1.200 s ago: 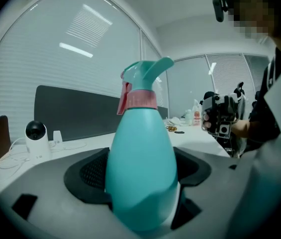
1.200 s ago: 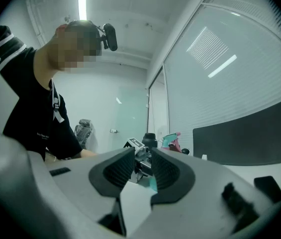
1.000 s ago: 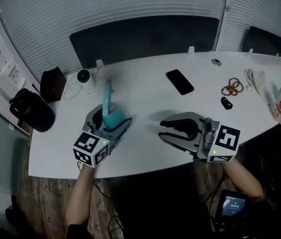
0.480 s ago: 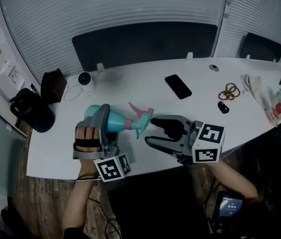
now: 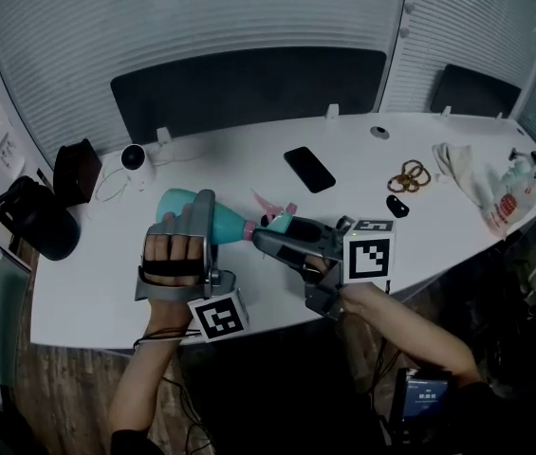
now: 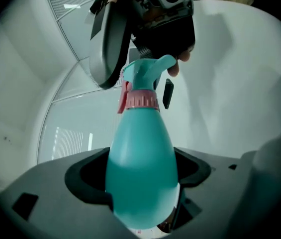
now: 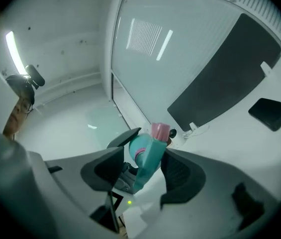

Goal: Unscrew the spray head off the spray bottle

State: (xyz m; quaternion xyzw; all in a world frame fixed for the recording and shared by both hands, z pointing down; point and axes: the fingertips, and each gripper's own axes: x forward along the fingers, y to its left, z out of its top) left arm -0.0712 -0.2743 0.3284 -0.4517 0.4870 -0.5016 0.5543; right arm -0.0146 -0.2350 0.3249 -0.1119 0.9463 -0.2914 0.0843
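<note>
Teal plastic pinched at the belly between the pads of the left gripper [image 6: 140, 183], pressed in from both sides on the spray bottle [image 6: 139, 153]. Held lying level over the table [image 5: 87, 273], left of centre in the head view, neck pointing toward the right of the frame. Spread wide on the other side: right gripper [image 7: 141, 169], with the spray head [image 7: 147, 156] standing between the pads, close to the right-hand one, a clear gap at the left-hand one, no squeeze yet.

Probably the moment just ahead of the first turn. To do it well: slide further on, far enough to flank the pink collar [image 6: 141, 99] rather than the thin nozzle end. Close squarely on the ribbed ring. Keep the left clamp firm against any spin of the body. Twist about the bottle's long axis, with no bending at the neck. Expect several regrips.

Left gripper view alone: ribs of the collar, and the right gripper looming over the nozzle at upper centre. Right gripper view alone: uneven gaps either side of the head. Head view alone: both tools in one line near the table's front edge, with a phone [image 5: 308, 169] and a small white camera [image 5: 135, 157] well apart, at upper middle and upper left.
</note>
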